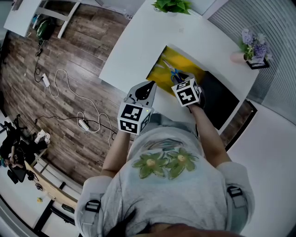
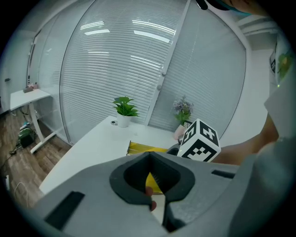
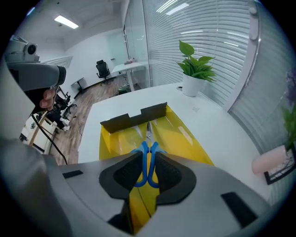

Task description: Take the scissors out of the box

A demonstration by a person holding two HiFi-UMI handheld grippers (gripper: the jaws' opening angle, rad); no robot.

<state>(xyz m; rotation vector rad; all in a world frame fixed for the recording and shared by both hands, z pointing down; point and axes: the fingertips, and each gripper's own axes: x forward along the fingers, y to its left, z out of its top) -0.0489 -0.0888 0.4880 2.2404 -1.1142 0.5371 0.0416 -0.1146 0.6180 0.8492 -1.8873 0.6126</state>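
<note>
A yellow-lined box (image 1: 187, 65) lies open on the white table (image 1: 138, 41). Blue-handled scissors (image 1: 175, 74) lie in it, blades pointing to the far dark flap. My right gripper (image 1: 179, 79) points steeply down into the box. In the right gripper view the two blue handles (image 3: 142, 152) sit between the pads (image 3: 164, 173), which press on them from both sides, so the right gripper (image 3: 148, 157) is shut on them. My left gripper (image 1: 149, 87) hovers beside the box's near-left edge, shut with nothing in it; its view shows the tips meeting (image 2: 149, 157) before the yellow box (image 2: 138, 148).
A potted plant (image 1: 173, 5) stands at the table's far edge, and a pink vase of purple flowers (image 1: 241, 56) at its right end. A black panel (image 1: 217, 95) lies right of the box. Cables and power strips (image 1: 83, 122) trail on the wooden floor to the left.
</note>
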